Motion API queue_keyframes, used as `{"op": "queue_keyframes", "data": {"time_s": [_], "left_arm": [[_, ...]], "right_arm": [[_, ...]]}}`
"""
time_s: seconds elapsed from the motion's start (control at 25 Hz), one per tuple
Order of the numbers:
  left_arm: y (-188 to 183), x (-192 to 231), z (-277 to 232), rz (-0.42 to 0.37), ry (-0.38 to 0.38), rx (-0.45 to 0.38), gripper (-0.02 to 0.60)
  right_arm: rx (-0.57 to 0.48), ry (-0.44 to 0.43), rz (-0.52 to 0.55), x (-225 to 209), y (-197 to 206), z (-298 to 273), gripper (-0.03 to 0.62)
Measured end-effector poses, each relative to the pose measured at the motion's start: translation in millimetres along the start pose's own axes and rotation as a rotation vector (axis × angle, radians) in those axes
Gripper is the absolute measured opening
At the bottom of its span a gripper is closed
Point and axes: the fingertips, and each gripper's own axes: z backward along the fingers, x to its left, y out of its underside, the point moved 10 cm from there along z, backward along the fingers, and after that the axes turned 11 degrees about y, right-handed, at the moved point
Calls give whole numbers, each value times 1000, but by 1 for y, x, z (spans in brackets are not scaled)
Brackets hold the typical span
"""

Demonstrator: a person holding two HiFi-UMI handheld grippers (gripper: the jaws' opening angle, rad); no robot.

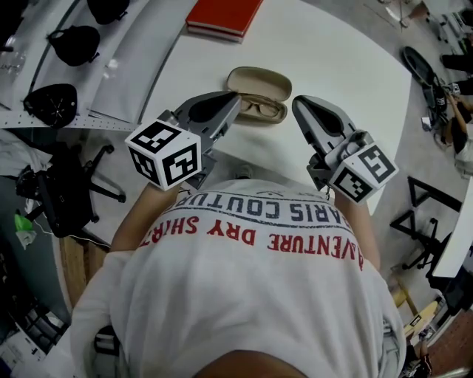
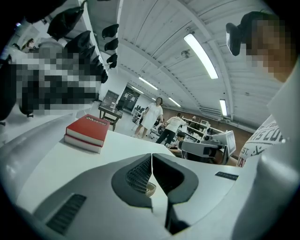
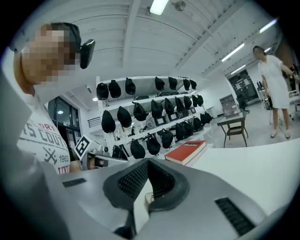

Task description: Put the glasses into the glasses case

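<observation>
A beige glasses case (image 1: 258, 80) lies open on the white table (image 1: 340, 59), with brown-rimmed glasses (image 1: 260, 108) lying in its near half. My left gripper (image 1: 231, 100) hovers just left of the case, its jaws shut with nothing between them. At the case's right side is my right gripper (image 1: 298, 103), also shut and empty. In the left gripper view the jaws (image 2: 151, 161) meet at the tips, and a sliver of the case (image 2: 150, 189) shows below them. The right gripper view shows the right gripper (image 3: 147, 165) closed the same way.
A red book (image 1: 224, 16) lies at the table's far edge, beyond the case. Shelves with black caps (image 1: 66, 44) stand to the left, with a black chair (image 1: 66, 192) below. People (image 2: 152, 117) stand among desks far behind the table.
</observation>
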Motion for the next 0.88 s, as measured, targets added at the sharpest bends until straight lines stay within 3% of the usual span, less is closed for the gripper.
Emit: {"op": "queue_keyframes", "data": {"time_s": [0.88], "left_arm": [[0, 3, -9, 7, 19, 17, 29]], "right_arm": [[57, 14, 53, -5, 12, -8, 23]]}}
